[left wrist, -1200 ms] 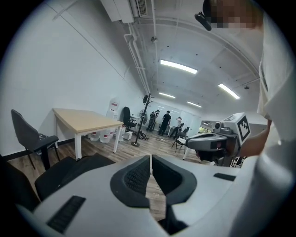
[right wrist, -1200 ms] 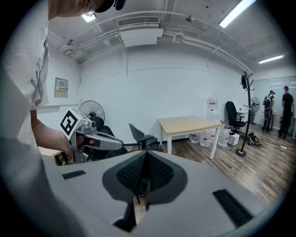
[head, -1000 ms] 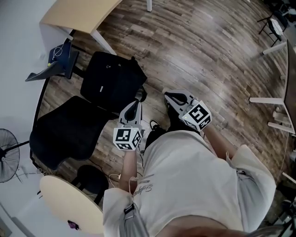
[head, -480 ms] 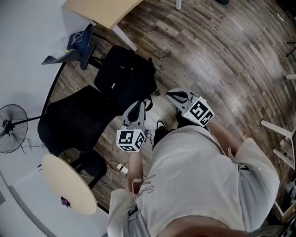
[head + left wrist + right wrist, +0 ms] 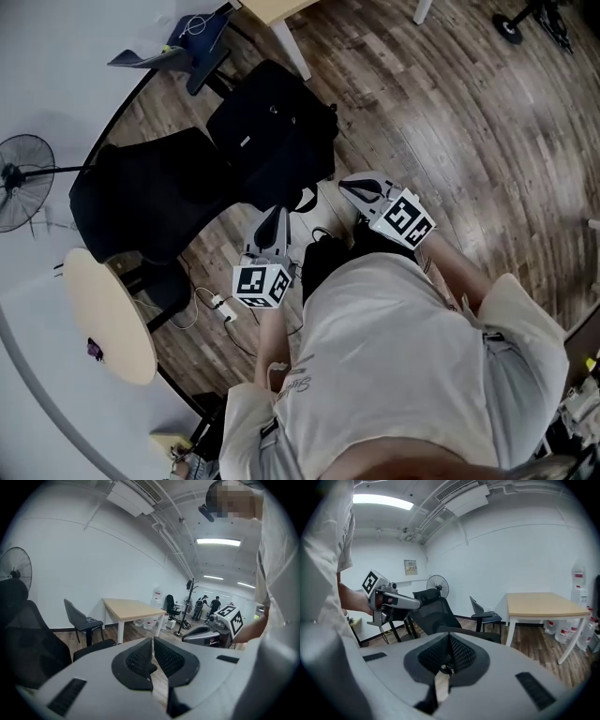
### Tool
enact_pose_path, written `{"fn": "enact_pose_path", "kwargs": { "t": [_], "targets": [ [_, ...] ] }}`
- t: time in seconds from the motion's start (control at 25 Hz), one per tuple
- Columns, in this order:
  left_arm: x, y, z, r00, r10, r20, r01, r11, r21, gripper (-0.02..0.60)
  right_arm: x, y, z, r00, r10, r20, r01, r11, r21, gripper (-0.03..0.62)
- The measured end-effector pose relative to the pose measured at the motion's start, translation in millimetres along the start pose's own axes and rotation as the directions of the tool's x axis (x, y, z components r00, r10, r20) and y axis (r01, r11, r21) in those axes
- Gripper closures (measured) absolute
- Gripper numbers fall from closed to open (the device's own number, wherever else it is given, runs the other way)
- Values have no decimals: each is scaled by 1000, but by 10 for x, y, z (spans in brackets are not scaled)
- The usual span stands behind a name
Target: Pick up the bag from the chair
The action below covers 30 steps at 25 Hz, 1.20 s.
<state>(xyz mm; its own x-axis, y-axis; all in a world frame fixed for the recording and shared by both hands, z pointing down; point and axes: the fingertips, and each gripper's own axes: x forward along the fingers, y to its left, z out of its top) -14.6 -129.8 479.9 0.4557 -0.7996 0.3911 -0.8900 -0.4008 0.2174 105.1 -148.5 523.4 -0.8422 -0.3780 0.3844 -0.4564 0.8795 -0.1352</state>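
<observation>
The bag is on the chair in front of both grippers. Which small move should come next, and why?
Probably open the left gripper and bring it forward to the bag. Its jaws are together and empty, and the bag lies untouched on the chair just ahead of it.

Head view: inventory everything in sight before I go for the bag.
bag: one, black, on the office chair
office chair: one, black, left of centre
fan: one, black, far left
round table: one, beige, lower left
small chair: one, grey, top left
desk: one, tan, top edge
power strip: one, white, on the floor
left hand-held gripper: one, grey, jaws together, empty
right hand-held gripper: one, grey, jaws together, empty
</observation>
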Motion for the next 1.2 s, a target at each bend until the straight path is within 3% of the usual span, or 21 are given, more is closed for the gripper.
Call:
{"fn": "enact_pose_path", "kwargs": {
  "t": [0.2,0.44,0.6,0.96,1.2],
  "targets": [
    [-166,202,-165,998,55,1,-55,997,-48,558,217,-10,-66,998,27,-48,-29,999,-31,599],
    [-392,560,-360,998,67,10,-66,995,-74,558,498,-103,-44,996,-66,-61,63,996,-57,599],
    [-510,830,-598,998,69,-3,-69,995,-75,558,669,-43,-194,990,-85,-114,77,994,-76,599],
    [-432,988,-1224,997,-26,-70,18,993,-115,558,848,-20,-688,960,-106,-258,94,994,-60,563],
    [-307,988,-1535,992,-79,-102,58,979,-195,558,955,-73,-856,939,-71,-336,39,994,-101,534]
  ]
}}
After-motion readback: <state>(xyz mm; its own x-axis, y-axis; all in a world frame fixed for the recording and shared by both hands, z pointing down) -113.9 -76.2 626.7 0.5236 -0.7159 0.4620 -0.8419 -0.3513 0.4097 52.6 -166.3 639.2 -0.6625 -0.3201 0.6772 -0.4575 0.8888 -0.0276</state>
